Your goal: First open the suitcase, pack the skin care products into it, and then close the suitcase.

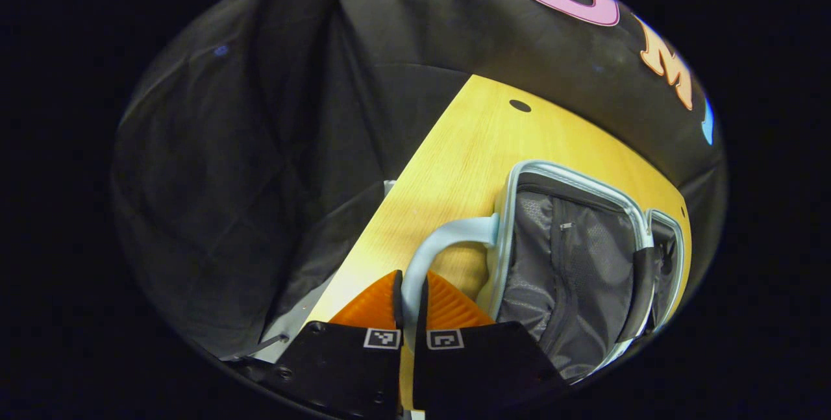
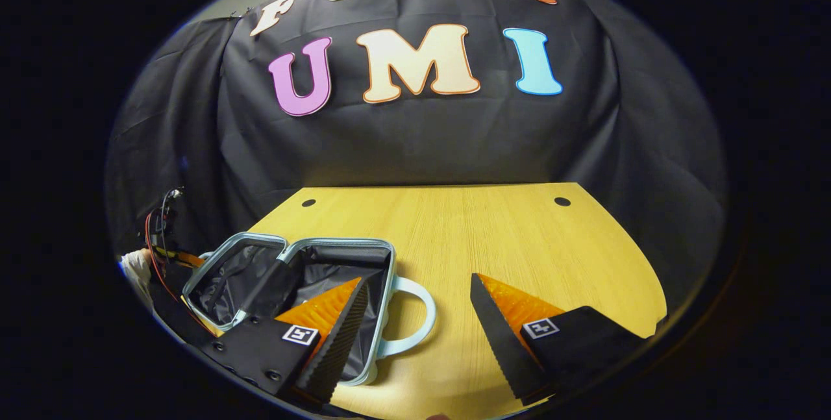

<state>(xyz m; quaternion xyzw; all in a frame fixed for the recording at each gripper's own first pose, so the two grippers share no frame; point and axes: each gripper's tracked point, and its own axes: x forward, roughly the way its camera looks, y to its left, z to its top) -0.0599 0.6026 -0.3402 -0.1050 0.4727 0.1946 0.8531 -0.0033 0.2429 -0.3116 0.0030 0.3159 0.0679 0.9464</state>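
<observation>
Left gripper view: the left gripper (image 1: 410,300), bottom centre, is pinched on the handle (image 1: 441,241), both fingers pressed against its loop. The open suitcase (image 1: 571,258) lies to the right of it, long axis running toward the upper right, on the table (image 1: 480,141).

Right gripper view: the suitcase is seen lower left, handle pointing right. The right gripper (image 2: 415,316) is held spread wide, empty, just right of the handle. No skin care products are seen. The left gripper is judged nearer.
</observation>
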